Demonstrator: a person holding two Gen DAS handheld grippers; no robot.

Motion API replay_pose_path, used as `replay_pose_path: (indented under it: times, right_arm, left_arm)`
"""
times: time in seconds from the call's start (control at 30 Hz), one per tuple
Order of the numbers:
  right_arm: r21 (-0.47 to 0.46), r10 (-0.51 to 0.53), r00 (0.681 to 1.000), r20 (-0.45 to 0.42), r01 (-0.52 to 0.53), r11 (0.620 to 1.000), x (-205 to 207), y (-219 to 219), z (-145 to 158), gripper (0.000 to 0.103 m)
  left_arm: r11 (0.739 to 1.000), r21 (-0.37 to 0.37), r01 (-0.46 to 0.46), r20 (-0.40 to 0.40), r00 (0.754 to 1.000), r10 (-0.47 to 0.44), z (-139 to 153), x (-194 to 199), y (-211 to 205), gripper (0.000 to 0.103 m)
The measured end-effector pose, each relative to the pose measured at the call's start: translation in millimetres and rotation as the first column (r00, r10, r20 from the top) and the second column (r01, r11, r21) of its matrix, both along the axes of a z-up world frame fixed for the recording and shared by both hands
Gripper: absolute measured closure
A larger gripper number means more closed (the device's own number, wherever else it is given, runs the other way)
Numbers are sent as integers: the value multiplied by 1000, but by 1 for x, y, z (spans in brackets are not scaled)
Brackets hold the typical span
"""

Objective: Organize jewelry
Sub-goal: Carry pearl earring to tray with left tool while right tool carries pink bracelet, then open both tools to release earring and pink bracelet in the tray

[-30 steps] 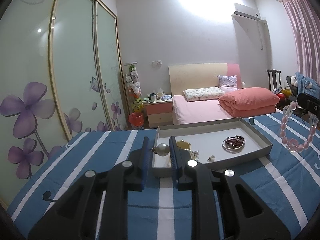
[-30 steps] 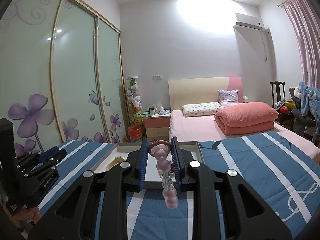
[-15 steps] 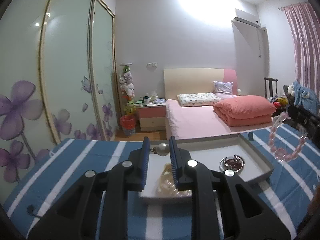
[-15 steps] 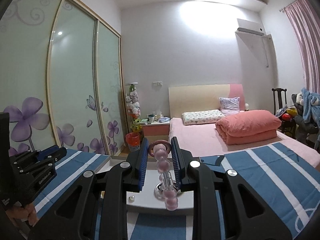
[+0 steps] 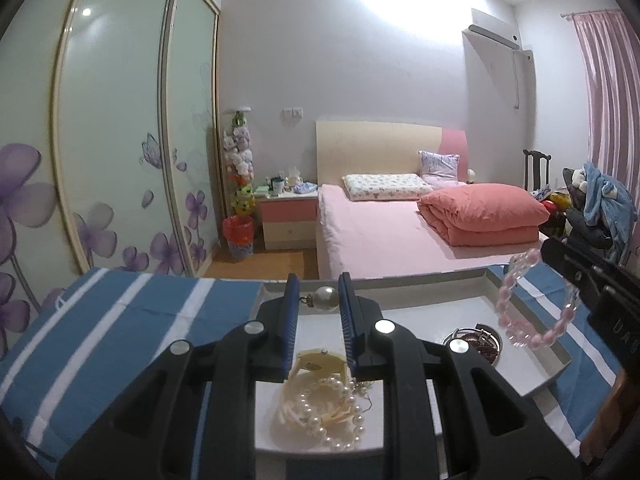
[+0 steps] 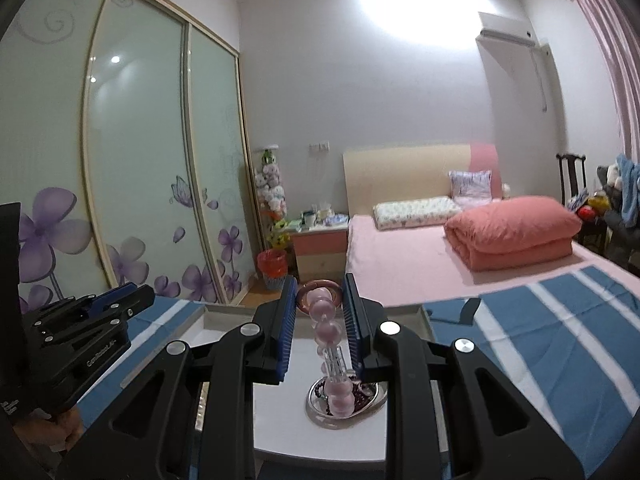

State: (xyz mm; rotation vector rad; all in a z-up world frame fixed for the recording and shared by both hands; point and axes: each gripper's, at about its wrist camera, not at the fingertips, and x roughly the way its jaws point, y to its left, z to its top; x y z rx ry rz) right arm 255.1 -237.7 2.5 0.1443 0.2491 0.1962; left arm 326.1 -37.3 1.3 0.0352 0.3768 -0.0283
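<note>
Glossy pearl earring (image 5: 326,299); translucent, shiny pink bead bracelet (image 6: 330,344); polished metal dish (image 6: 316,408); smooth white tray (image 5: 420,308); striped blue cloth (image 5: 132,320).

Left gripper (image 5: 319,300) pinching a pearl earring (image 5: 325,299) over white tray (image 5: 416,312), pearl bracelet (image 5: 332,416) below, pink bead bracelet (image 5: 536,300) dangling right

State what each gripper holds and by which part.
The left gripper holds a pearl earring, pinched across pearl and metal cap. The right gripper pinches the pink bead bracelet at its top; the rest hangs.
</note>
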Motion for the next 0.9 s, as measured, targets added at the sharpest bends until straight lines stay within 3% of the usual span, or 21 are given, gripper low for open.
replay_pose_path:
  times: [0.43, 0.5, 0.6, 0.9]
  right_arm:
    - [19, 47, 992, -114, -45, 999, 28, 8, -15, 79]
    - [22, 48, 993, -107, -46, 999, 28, 8, -14, 77]
    - [23, 44, 995, -91, -42, 999, 27, 7, -12, 64]
    - [34, 22, 996, -90, -19, 999, 33, 4, -11, 64]
  left_arm:
    - [999, -29, 43, -63, 997, -45, -31, 24, -1, 82]
    - [998, -32, 49, -65, 997, -51, -32, 26, 1, 79]
    - [998, -41, 52, -60, 997, -54, -32, 27, 5, 67]
    - [997, -62, 54, -50, 997, -57, -31, 26, 10, 66]
